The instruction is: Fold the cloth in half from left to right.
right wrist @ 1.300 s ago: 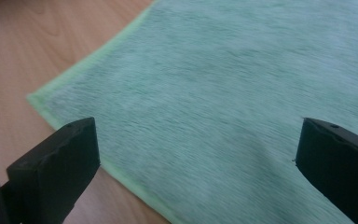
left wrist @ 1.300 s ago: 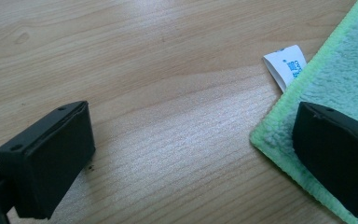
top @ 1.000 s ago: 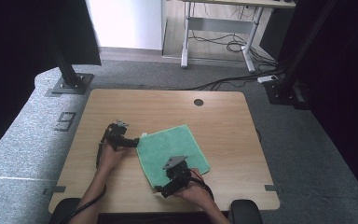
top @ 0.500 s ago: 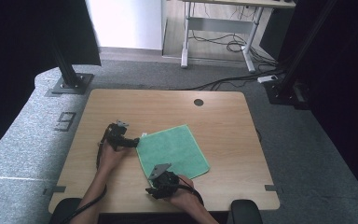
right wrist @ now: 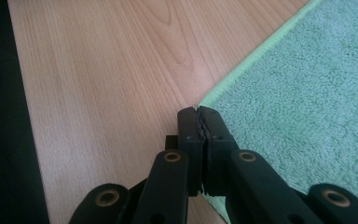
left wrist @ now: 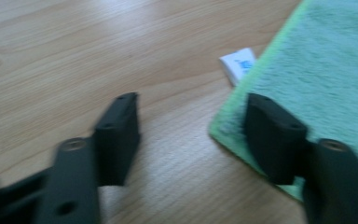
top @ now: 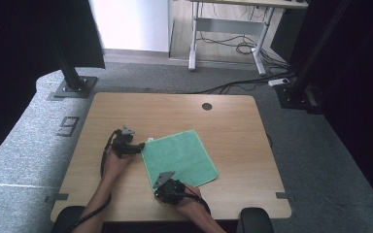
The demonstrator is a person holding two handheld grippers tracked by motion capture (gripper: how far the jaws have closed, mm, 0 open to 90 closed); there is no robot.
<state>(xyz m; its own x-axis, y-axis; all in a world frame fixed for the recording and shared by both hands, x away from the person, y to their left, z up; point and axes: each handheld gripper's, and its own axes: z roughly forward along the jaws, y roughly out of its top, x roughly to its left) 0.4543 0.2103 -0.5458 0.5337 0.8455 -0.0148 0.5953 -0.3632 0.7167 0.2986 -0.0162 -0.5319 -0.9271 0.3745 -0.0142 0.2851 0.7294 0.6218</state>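
A green towel [top: 182,155] lies flat on the wooden table [top: 233,121]. My left gripper [top: 141,146] is at the towel's far left corner. In the left gripper view its jaws [left wrist: 191,107] have just been closing, and they still stand apart. One finger [left wrist: 119,135] is over the wood, the other over the towel corner [left wrist: 228,130], which lies between them unpinched. My right gripper [top: 158,187] is at the near left corner. In the right gripper view it [right wrist: 199,114] has just closed, pinching the towel's corner [right wrist: 242,93].
A small white label [left wrist: 237,64] sticks out from the towel's edge by the left gripper. The near table edge [right wrist: 23,140] runs close beside the right gripper. A round cable hole [top: 207,106] sits at the back of the table.
My right gripper has slid left along the towel's near edge to its corner and its jaws have come together. The left hand has stayed put.
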